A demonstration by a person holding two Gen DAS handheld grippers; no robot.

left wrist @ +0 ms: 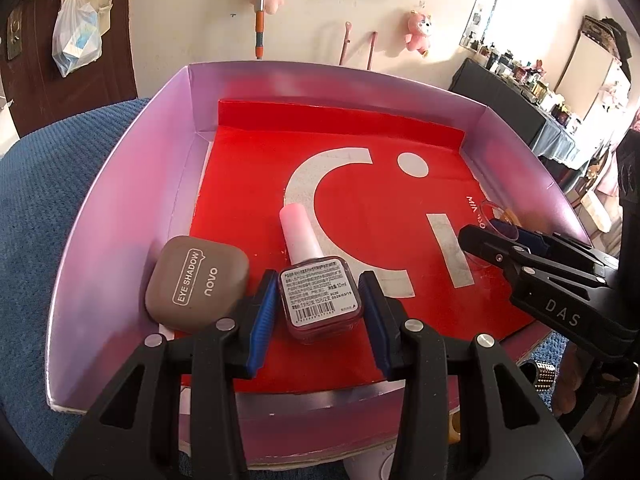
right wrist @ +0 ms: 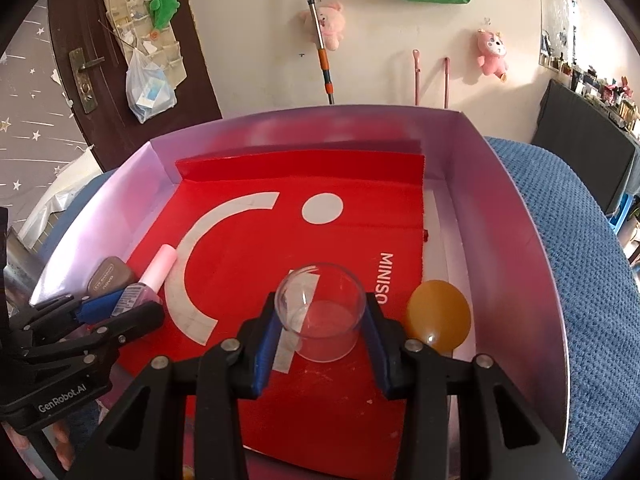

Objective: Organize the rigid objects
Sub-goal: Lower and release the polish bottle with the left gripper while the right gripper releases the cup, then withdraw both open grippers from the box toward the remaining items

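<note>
Left claw: the left gripper, black with blue pads, is nearest to its camera; its pads sit on both sides of the dark red square nail polish bottle with a pale pink cap, so it grasps the bottle, which lies on its side low on the box floor.
Right claw: the right gripper is clenched on the clear round plastic cup, which stands low over the red floor, mouth tilted toward the back wall.
Place of the things: both lie inside the shallow lilac cardboard box, on the red paper sheet with a white smile logo.
Already in the box: the taupe rounded eye shadow case is just beside the bottle on the left; the amber round disc is just beside the cup on the right.
Progress, as a judgement: four things are in the box; what seems left is to release the bottle and the cup.
In the way: the case crowds the bottle, the disc crowds the cup; the middle of the sheet is free.
Around: the blue knitted cloth is under the box.
</note>
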